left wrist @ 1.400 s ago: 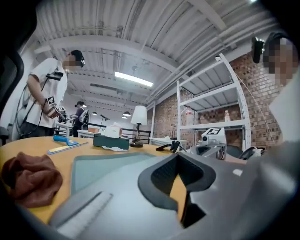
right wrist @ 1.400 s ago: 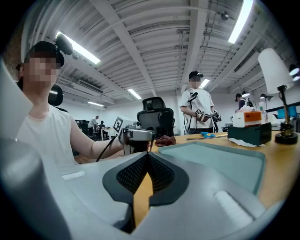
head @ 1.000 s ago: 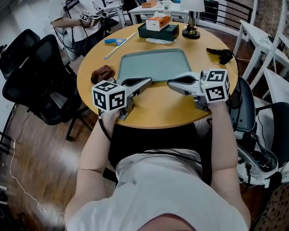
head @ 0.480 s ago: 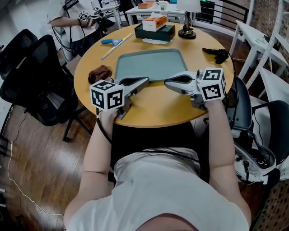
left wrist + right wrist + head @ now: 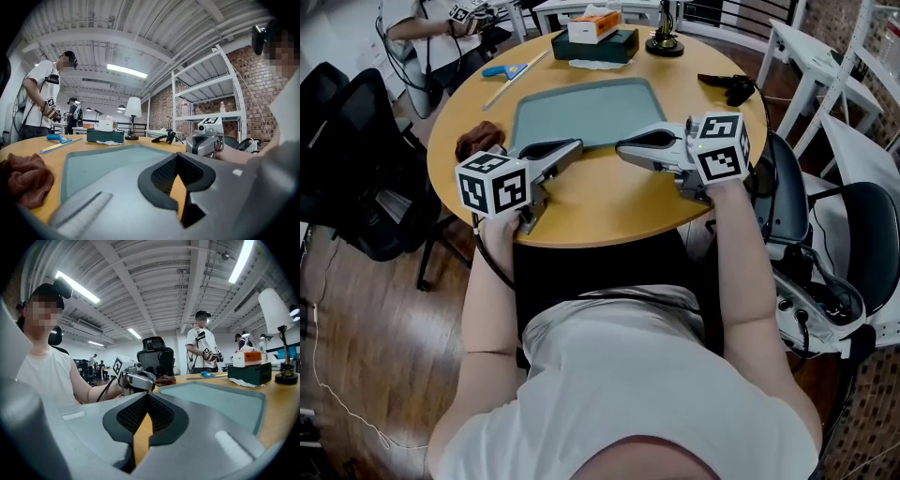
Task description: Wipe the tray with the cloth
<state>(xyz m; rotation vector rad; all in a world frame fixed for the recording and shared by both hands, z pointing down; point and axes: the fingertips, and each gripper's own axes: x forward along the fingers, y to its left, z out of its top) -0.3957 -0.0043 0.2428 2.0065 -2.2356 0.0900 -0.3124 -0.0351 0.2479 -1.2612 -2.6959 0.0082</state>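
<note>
A grey-green tray (image 5: 581,111) lies in the middle of the round wooden table (image 5: 609,202). A brown cloth (image 5: 476,139) sits crumpled on the table just left of the tray. My left gripper (image 5: 575,146) hovers at the tray's near left corner, shut and holding nothing. To its right, my right gripper (image 5: 623,147) is at the tray's near edge, also shut and empty; the two tips point toward each other. In the left gripper view the cloth (image 5: 23,180) is at far left and the tray (image 5: 108,164) ahead. In the right gripper view the tray (image 5: 220,397) lies to the right.
At the table's far side stand a tissue box on a dark case (image 5: 592,36), a lamp base (image 5: 664,42), a blue-handled tool (image 5: 504,70) and a black tool (image 5: 729,86). A black office chair (image 5: 347,159) is at the left. A person (image 5: 422,23) stands beyond.
The head view has shifted, so everything sits higher and further left. Both grippers keep their place at the tray's near edge, jaws still shut.
</note>
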